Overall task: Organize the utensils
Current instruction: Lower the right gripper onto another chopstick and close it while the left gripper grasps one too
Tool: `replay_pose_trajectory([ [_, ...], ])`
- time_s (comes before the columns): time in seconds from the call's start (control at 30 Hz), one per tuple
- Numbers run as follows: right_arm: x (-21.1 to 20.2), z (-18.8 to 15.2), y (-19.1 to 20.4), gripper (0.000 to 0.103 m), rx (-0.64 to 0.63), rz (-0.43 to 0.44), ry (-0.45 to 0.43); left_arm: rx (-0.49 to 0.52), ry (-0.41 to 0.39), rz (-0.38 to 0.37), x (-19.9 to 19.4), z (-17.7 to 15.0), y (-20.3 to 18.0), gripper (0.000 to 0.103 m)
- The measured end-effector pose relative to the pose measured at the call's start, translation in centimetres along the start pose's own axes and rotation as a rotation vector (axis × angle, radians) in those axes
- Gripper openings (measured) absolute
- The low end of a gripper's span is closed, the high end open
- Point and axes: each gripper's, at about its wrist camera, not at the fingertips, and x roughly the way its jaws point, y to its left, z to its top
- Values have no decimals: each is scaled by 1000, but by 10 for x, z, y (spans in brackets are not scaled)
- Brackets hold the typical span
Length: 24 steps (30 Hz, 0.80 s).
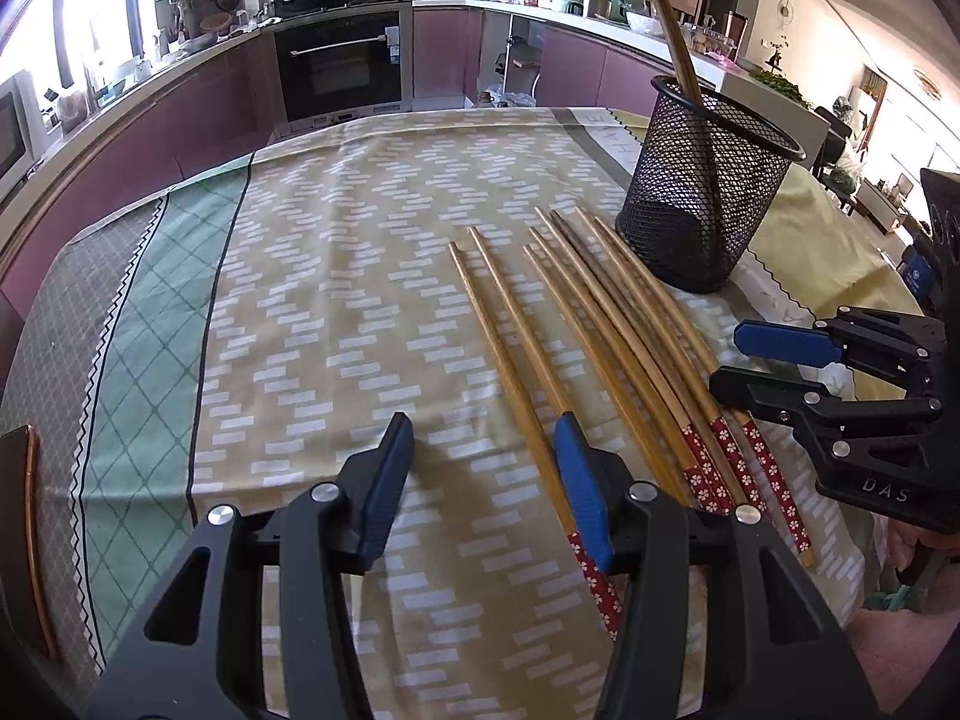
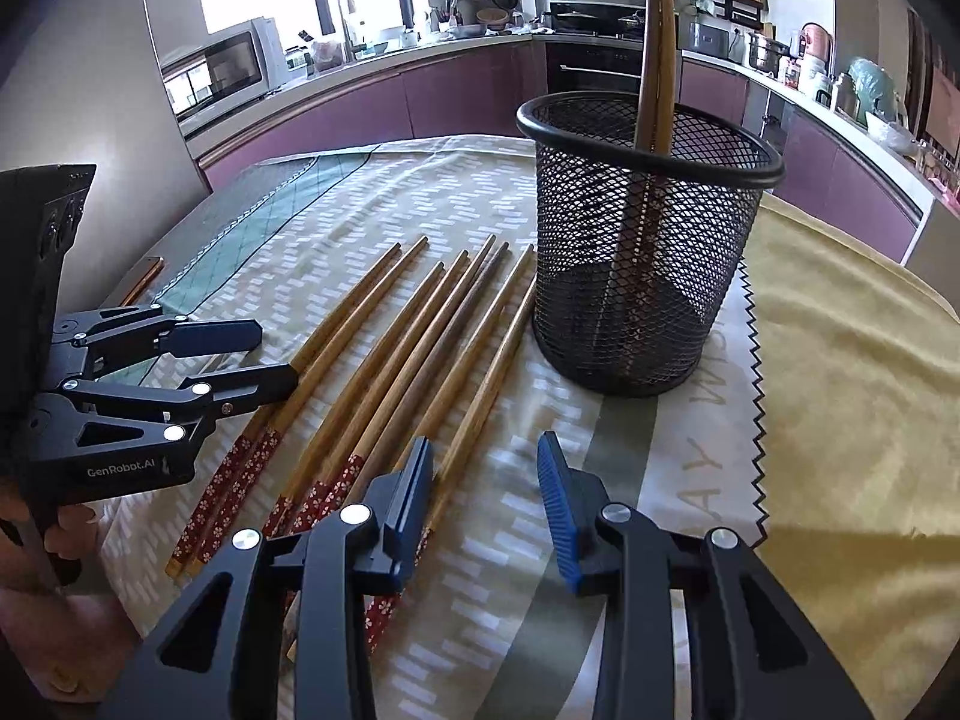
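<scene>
Loose chopsticks lie side by side on the cloth-covered worktop, just beside a black mesh holder with two chopsticks standing in it. Both grippers hover empty — the left gripper and right gripper with fingers spread, pinching nothing.
</scene>
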Motion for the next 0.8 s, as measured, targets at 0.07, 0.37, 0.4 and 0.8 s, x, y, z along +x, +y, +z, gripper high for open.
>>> replay_pose_trajectory([
  [0.07,2,2,1,32,-7,-12,-1,5,1,10,2,1,-1,47],
  [0.37,15,14,3,21,3,-16,-10,2,11,16,10,12,-2,35],
  [0.4,15,15,2,20,12,-9,-10,2,12,18,11,13,-3,35],
  [0.8,13,12,-15,8,135,80,-23,-69,14,-7,15,17,-5,10],
])
